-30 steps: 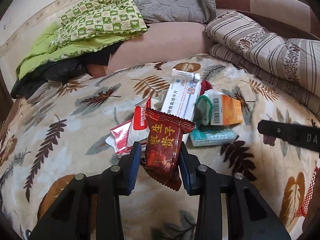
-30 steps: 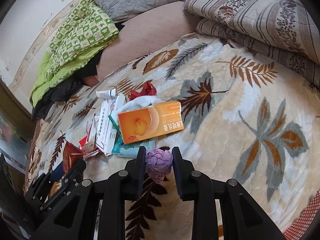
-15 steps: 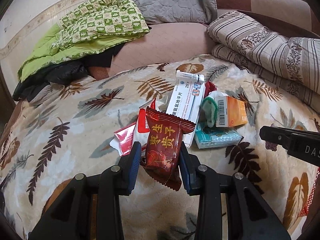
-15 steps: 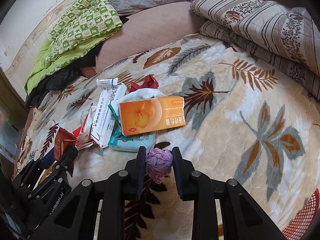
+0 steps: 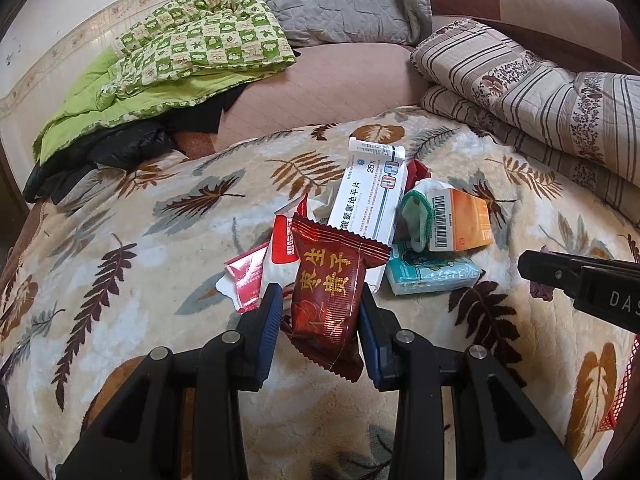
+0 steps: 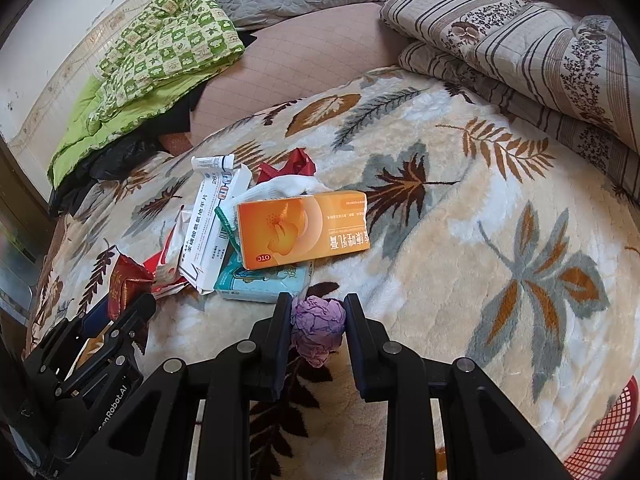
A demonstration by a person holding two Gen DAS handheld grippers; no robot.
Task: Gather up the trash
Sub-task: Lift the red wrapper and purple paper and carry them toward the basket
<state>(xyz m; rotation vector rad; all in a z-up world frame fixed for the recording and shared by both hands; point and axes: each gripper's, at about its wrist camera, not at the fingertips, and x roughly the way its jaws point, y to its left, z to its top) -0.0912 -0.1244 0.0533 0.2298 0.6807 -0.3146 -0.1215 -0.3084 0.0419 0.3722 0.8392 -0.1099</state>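
So my left gripper (image 5: pixel 319 332) is clamped on the dark red snack wrapper (image 5: pixel 326 292), held off the bed so it clears the pile. My right gripper (image 6: pixel 316 330) is pinching the crumpled purple paper ball (image 6: pixel 318 326) between both fingers. Just past them the rest sits heaped on the leaf blanket (image 6: pixel 460 184): teal tissue pack (image 6: pixel 262 280), orange box (image 6: pixel 304 230), white box (image 5: pixel 370 204). The red basket (image 6: pixel 600 440) is at my right edge, probably where it all goes
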